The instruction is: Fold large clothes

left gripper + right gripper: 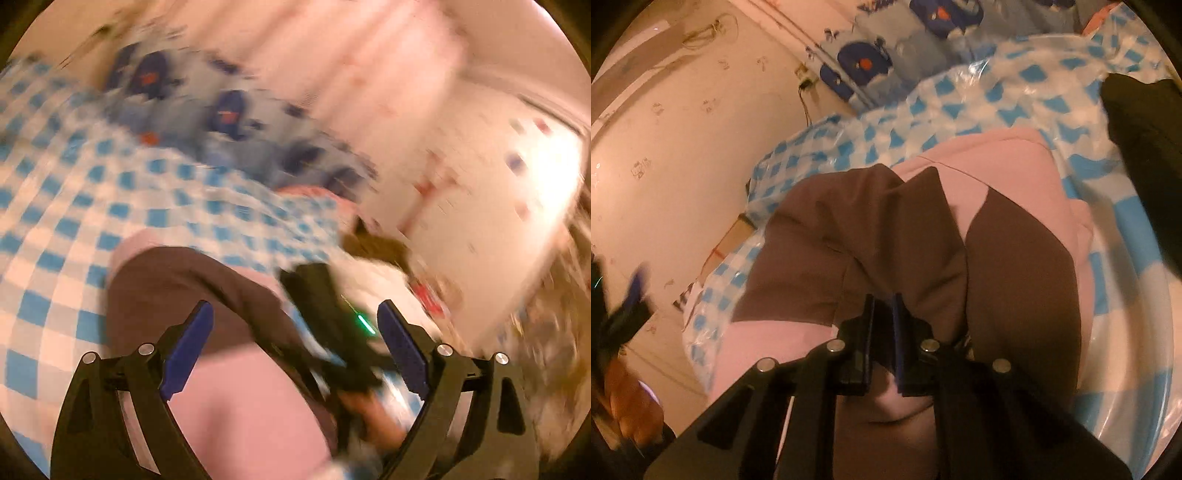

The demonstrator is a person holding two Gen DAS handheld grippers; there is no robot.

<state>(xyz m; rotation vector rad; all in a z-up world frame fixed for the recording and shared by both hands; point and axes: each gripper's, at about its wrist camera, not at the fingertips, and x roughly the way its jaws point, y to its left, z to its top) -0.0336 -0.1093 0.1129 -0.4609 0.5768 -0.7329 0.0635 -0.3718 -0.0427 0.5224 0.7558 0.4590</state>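
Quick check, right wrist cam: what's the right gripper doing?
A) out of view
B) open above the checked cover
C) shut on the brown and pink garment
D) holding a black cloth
C: the right gripper has its blue pads drawn nearly together with a fold of the brown and pink garment bunched at their tips.

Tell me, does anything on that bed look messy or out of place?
The pink and brown garment is bunched rather than flat: brown cloth humps up in folds at the right gripper, which is shut on it. The clear plastic sheet over the blue checked cover is wrinkled. The left wrist view is blurred.
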